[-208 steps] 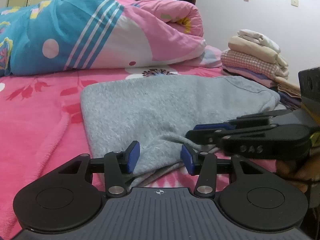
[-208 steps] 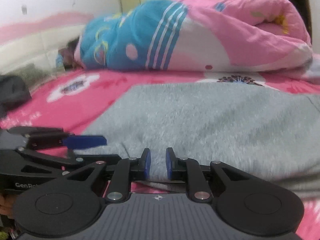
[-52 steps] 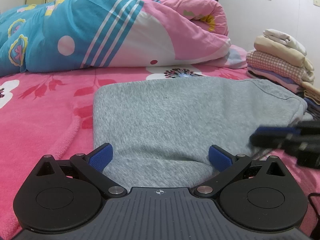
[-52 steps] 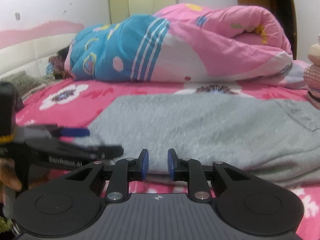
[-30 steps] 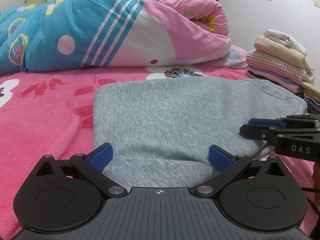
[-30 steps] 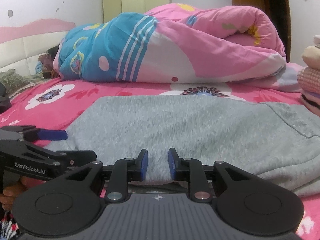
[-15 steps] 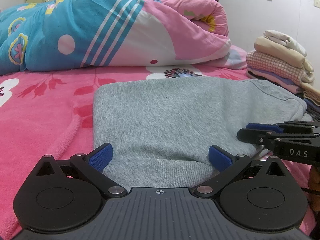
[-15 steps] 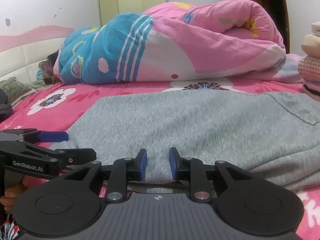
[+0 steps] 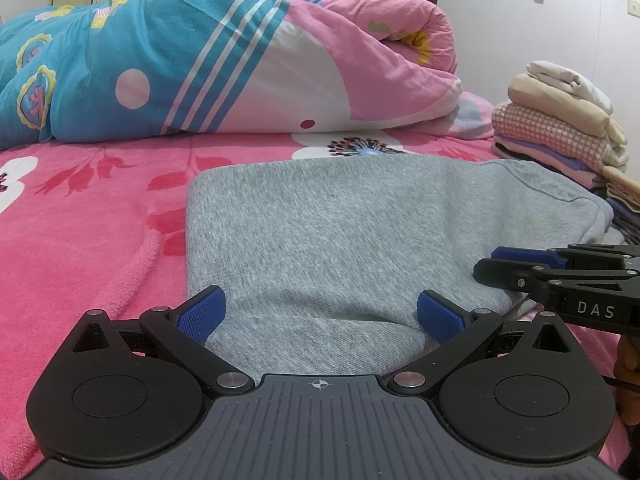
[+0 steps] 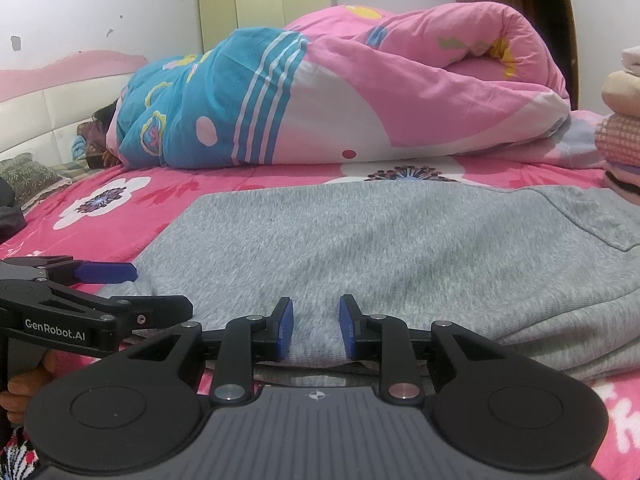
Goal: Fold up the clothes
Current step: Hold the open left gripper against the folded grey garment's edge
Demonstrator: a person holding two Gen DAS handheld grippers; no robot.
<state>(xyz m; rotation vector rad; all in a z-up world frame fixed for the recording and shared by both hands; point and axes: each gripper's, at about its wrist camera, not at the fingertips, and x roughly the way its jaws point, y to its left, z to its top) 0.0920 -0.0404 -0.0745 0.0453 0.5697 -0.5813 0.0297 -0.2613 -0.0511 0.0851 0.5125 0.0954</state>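
A grey fleece garment [image 9: 360, 232] lies folded flat on a pink floral bedspread [image 9: 80, 224], and both grippers sit at its near edge.

The left gripper [image 9: 320, 316] has its blue-padded fingers [image 9: 202, 314] spread wide apart. The garment's near hem bulges up between them, but neither pad presses on it. Just beyond the right finger, the right gripper [image 9: 520, 266] reaches in from the side over the garment's near right corner.

From the right wrist camera, the right gripper [image 10: 316, 330] has its fingers [image 10: 285, 330] drawn close with a narrow gap. A ridge of grey fabric stands between the pads; whether they actually pinch it, I cannot tell. To the left of these fingers, the left gripper [image 10: 120, 288] shows side-on with its two fingers apart, and a hand [image 10: 24, 392] is wrapped around its handle.

Well beyond both sets of fingers, a rolled pink and blue quilt [image 9: 224, 60] lies across the bed. Ahead and to the right, past the garment's far corner, stands a stack of folded clothes [image 9: 560, 120].
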